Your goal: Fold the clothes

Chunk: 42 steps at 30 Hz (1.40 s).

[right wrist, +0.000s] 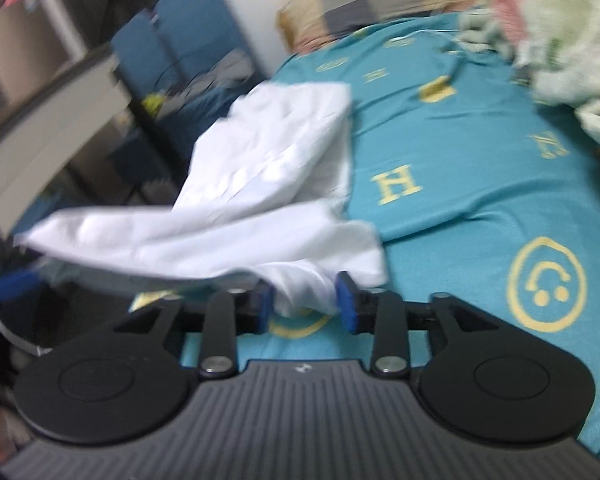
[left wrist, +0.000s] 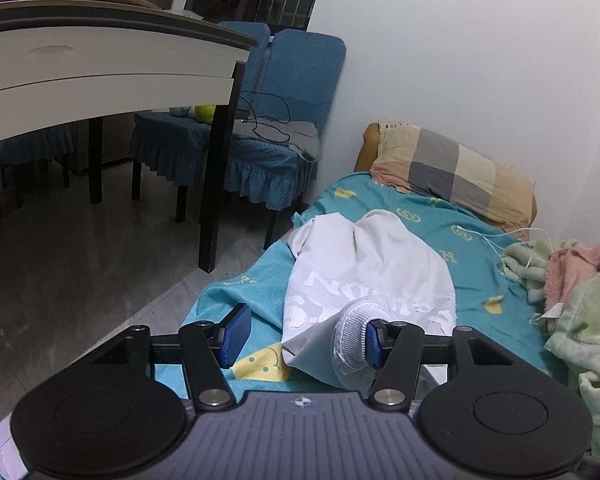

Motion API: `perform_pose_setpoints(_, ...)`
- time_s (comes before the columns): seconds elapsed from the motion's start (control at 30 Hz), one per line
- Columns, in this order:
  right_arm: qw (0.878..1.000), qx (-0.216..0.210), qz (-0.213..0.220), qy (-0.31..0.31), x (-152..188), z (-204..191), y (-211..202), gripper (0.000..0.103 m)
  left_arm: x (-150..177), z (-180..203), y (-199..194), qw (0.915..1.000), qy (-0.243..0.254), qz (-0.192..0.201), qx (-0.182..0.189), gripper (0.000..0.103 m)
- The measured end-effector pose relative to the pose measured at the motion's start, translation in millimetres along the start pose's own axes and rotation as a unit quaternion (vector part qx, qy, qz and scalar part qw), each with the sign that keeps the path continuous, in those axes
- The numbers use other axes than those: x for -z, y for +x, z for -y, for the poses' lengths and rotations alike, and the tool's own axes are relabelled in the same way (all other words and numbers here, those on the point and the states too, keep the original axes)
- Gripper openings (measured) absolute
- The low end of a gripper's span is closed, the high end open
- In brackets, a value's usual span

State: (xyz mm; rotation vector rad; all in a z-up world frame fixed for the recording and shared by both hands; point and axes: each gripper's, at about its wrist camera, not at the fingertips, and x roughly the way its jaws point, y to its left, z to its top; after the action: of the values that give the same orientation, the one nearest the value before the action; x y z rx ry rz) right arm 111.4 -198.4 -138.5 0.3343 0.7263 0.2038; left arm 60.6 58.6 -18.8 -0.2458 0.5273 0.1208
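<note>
White garment [left wrist: 364, 272] spread over teal bedsheet [left wrist: 440, 232], near bed's edge beside grey floor [left wrist: 80, 264]; pale lettering across lower part, ribbed collar bunched at near end. Left gripper [left wrist: 300, 334] spread wide: left blue pad [left wrist: 236, 334] over bare sheet, apart from cloth; right blue pad [left wrist: 374, 344] touching ribbed collar from its right side. Nothing pinched between them.

Right wrist view blurred. Right gripper [right wrist: 306, 304] partly apart, blue pads [right wrist: 348, 304] either side of hanging fold of same white garment [right wrist: 268, 168]. Cloth sits between them, but cannot tell whether pressed or merely lying in gap. Rest of garment lifted and stretched leftward toward bed's edge, a blue pad of the other gripper glimpsed at far left.

Yellow smiley print [right wrist: 546, 284] on sheet to right of right gripper, yellow letter H print [right wrist: 396, 184] farther up. Checked pillow [left wrist: 452, 172] at head of bed against white wall [left wrist: 460, 60]. Green and pink blankets [left wrist: 572, 280] heaped along right side. Two blue-covered chairs [left wrist: 284, 92] and white table [left wrist: 100, 60] beyond bed, on left.
</note>
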Motion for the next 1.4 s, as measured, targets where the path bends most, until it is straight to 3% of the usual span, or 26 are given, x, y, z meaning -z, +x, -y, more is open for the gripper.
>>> perform_pose_setpoints(0.03,1.0,0.002,-0.004,-0.015,1.7,-5.2,2.0,0.061,-0.3,-0.4,2.0,1.0,-0.001,-0.002,-0.001,0.058)
perform_pose_setpoints(0.23,0.997,0.06,0.026,-0.032,4.8,-11.9,10.2,0.061,0.2,-1.0,14.1,0.9999,0.0,-0.009,-0.013,0.059)
perform_pose_setpoints(0.43,0.984,0.136,0.108,0.042,-0.8,13.1,-13.8,0.054,21.6,16.3,33.1,0.9961,0.058,-0.053,-0.041,0.06)
perform_pose_setpoints(0.57,0.972,0.144,0.176,0.061,-2.6,14.9,-36.5,0.053,43.3,34.6,42.4,0.9885,0.112,-0.064,-0.079,0.063)
perform_pose_setpoints(0.67,0.969,0.139,0.201,0.046,-2.8,8.2,-43.2,0.053,57.7,41.3,52.9,0.9836,0.128,-0.087,-0.092,0.063)
perform_pose_setpoints(0.8,0.973,0.156,0.167,0.013,-2.3,2.6,-31.0,0.053,73.8,41.3,66.1,0.9771,0.136,-0.126,-0.104,0.057)
perform_pose_setpoints(0.87,0.979,0.169,0.112,0.023,-0.1,10.4,-14.8,0.052,77.4,38.5,69.9,0.9761,0.132,-0.138,-0.104,0.047)
perform_pose_setpoints(0.9,0.981,0.173,0.086,0.037,2.0,16.7,-8.1,0.044,77.6,36.8,70.0,0.9776,0.124,-0.138,-0.099,0.043)
perform_pose_setpoints(0.97,0.98,0.182,0.055,0.061,7.5,27.3,-1.3,0.031,74.0,36.5,65.8,0.9826,0.113,-0.12,-0.085,0.024)
perform_pose_setpoints(1.07,0.974,0.199,0.086,0.063,6.7,26.7,-10.5,0.023,62.7,39.7,54.5,0.9909,0.096,-0.069,-0.065,0.011)
perform_pose_setpoints(1.2,0.966,0.193,0.168,0.028,-21.5,0.3,-43.8,0.015,28.2,40.2,25.9,0.9979,0.049,0.032,-0.03,0.008)
perform_pose_setpoints(1.4,0.94,0.181,0.287,-0.024,-63.7,-39.3,-93.6,0.011,-61.3,45.1,-36.6,0.9881,0.016,0.152,0.019,0.007)
